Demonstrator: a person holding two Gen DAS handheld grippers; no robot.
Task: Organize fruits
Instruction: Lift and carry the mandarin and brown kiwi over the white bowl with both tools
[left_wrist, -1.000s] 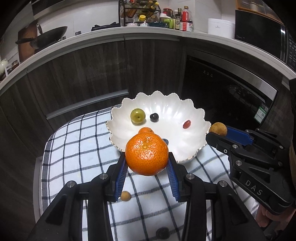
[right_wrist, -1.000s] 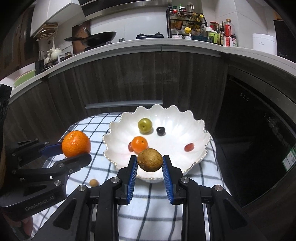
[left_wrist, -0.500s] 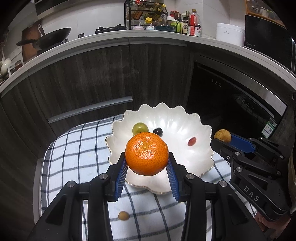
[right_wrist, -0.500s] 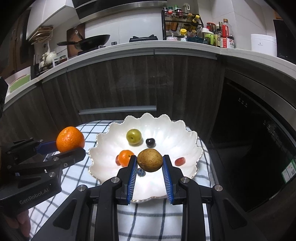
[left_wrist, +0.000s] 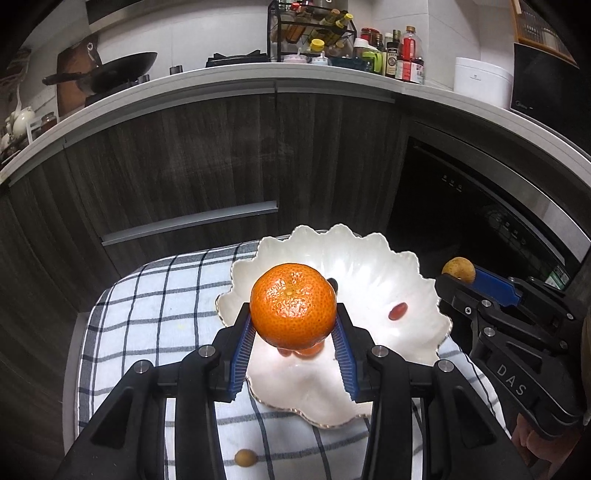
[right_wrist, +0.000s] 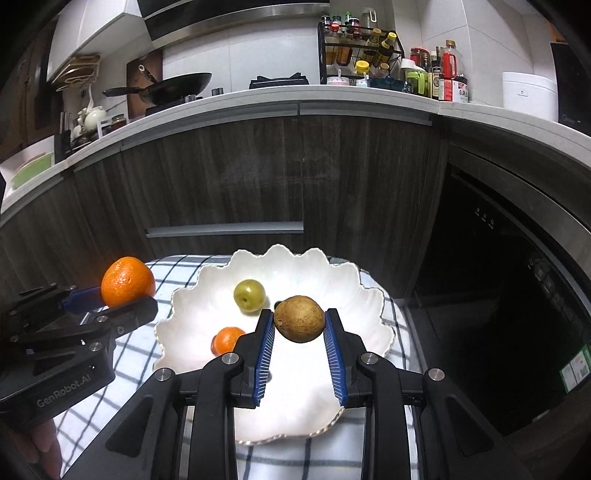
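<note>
My left gripper (left_wrist: 293, 332) clamps a round orange mandarin (left_wrist: 293, 306); my right gripper (right_wrist: 299, 334) clamps a brown, rough-skinned fruit (right_wrist: 299, 318), possibly a longan. Both hang above the white scalloped bowl (right_wrist: 365, 314), apparently ready for dropping in.

The white scalloped bowl (right_wrist: 373, 314) is the landmark. Its near half is bare, open to a descent from above. Across its far and left floor lie obstacles: a green fruit (right_wrist: 249, 295), a small orange (right_wrist: 226, 339) and a red fruit (left_wrist: 398, 311) toward its right side. Left of the bowl the checked cloth (left_wrist: 147, 314) is free, save a small yellow fruit (left_wrist: 245, 458) on the cloth nearer than the bowl. Behind the bowl, dark cabinet fronts (right_wrist: 229, 177) rise close, blocking any far approach. Right of the bowl the cloth ends at a drop beside a dark appliance (right_wrist: 517, 258)
</note>
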